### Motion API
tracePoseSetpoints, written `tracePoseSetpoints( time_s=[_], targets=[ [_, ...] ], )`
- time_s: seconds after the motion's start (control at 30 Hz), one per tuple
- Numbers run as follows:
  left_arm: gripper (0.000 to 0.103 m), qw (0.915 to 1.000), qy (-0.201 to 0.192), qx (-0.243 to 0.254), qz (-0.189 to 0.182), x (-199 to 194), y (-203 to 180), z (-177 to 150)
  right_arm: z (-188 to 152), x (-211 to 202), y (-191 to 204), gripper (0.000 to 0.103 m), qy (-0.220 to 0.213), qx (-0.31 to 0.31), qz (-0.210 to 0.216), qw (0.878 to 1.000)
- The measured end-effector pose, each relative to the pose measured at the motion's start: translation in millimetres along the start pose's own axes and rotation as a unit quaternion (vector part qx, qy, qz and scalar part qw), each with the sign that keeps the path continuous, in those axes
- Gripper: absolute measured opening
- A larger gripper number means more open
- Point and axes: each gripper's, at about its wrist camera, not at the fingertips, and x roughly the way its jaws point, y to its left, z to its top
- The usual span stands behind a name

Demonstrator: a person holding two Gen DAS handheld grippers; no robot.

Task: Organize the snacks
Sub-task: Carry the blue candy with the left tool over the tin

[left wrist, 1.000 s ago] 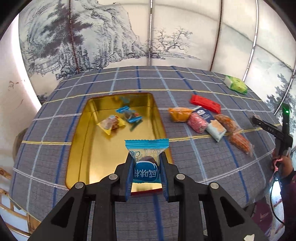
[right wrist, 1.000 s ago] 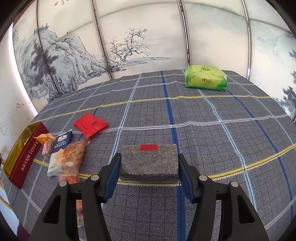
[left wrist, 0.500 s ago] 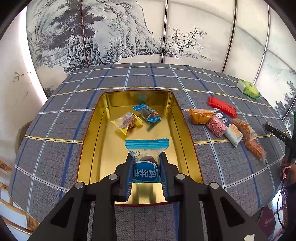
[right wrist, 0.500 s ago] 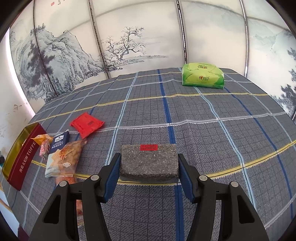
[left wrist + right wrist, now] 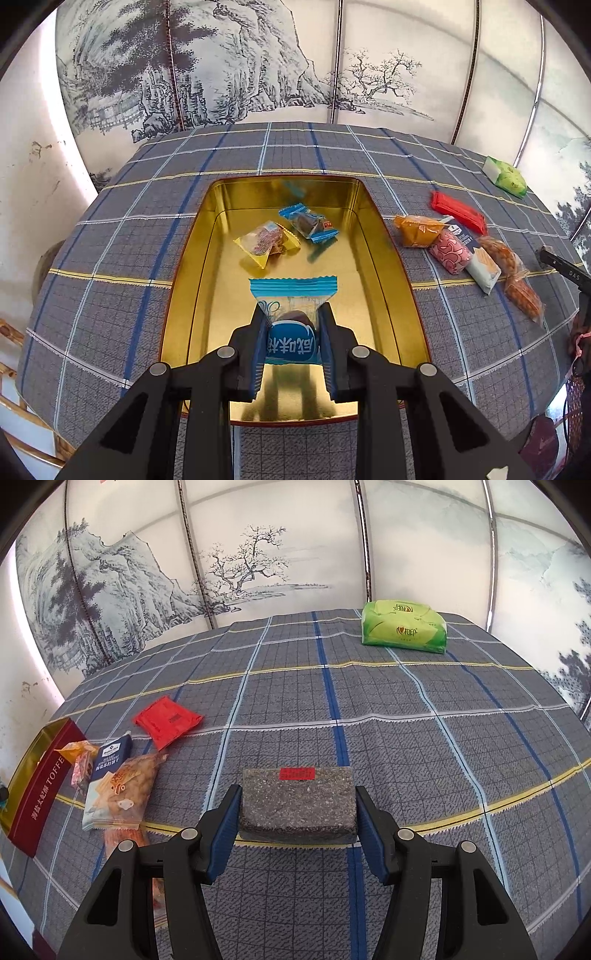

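My left gripper (image 5: pixel 291 325) is shut on a blue-and-clear wrapped snack (image 5: pixel 293 317) and holds it above the near half of the gold tin tray (image 5: pixel 384 236). In the tray lie a yellow wrapped snack (image 5: pixel 266 242) and a blue wrapped snack (image 5: pixel 308 223). My right gripper (image 5: pixel 297 805) is shut on a grey speckled block snack (image 5: pixel 297 801) with a red label, low over the plaid cloth. A row of loose snacks (image 5: pixel 450 247) lies to the right of the tray; it also shows in the right wrist view (image 5: pixel 118 786).
A red packet (image 5: pixel 168 725) lies on the cloth beyond the row. A green tissue pack (image 5: pixel 404 631) sits at the far right edge of the table. The tin's red side (image 5: pixel 40 790) shows at left. A painted folding screen stands behind the round table.
My left gripper has carried the blue snack leftward and forward, from the tray's right rim to over its near middle. The right gripper with the grey block has barely moved.
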Motion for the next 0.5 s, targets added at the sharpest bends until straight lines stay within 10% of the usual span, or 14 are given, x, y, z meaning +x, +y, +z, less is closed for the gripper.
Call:
tracePoseSetpoints(
  time_s=[0.5],
  targets=[
    [0.023, 0.9995, 0.012, 0.014, -0.026, 11.0, -12.2, -4.3, 41.2, -28.4, 99.6, 0.060, -0.049, -0.084, 0.068, 0.993]
  ],
)
